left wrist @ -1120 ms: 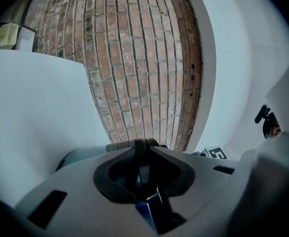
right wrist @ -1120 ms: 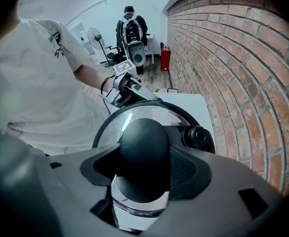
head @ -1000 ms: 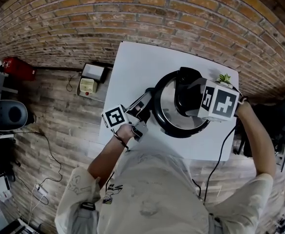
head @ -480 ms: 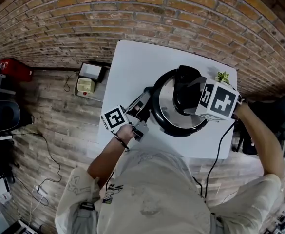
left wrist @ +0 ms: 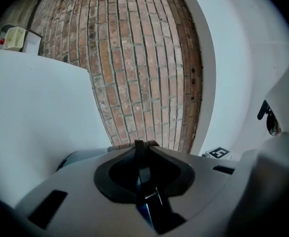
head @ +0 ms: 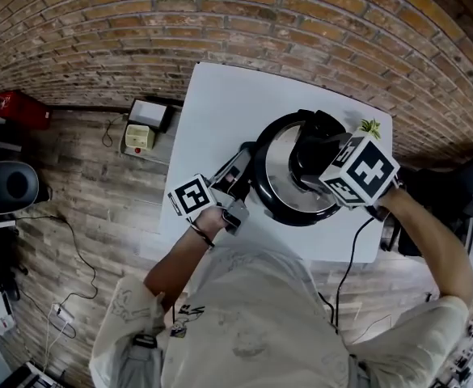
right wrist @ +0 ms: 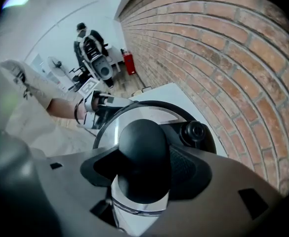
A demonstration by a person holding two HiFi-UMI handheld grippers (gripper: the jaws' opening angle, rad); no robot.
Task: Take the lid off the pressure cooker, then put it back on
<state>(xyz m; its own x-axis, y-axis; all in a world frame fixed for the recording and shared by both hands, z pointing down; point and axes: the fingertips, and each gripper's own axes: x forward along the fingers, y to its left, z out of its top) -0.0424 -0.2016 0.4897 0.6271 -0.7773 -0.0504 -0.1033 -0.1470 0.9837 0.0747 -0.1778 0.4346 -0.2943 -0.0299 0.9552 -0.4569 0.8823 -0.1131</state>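
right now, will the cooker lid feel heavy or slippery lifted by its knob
Likely stiff and fairly heavy: the lid looks like polished metal. The rounded smooth knob filling the right gripper may slip or twist.

**A cream shirt and two grey claws with marker cubes**

The person wears a loose, cream shirt (head: 252, 314) with short sleeves and a small dark print (head: 181, 318) on its left side. A dark band (head: 197, 234) goes round the left wrist. The left claw (head: 244, 168) and the right claw (head: 309, 157) each have a smooth light-grey body with narrow dark slots and black, finely textured pads (right wrist: 184, 169). Each one carries a white cube (head: 192, 195) printed with black square markers. A thin black cable (head: 349, 261) hangs from the right claw.
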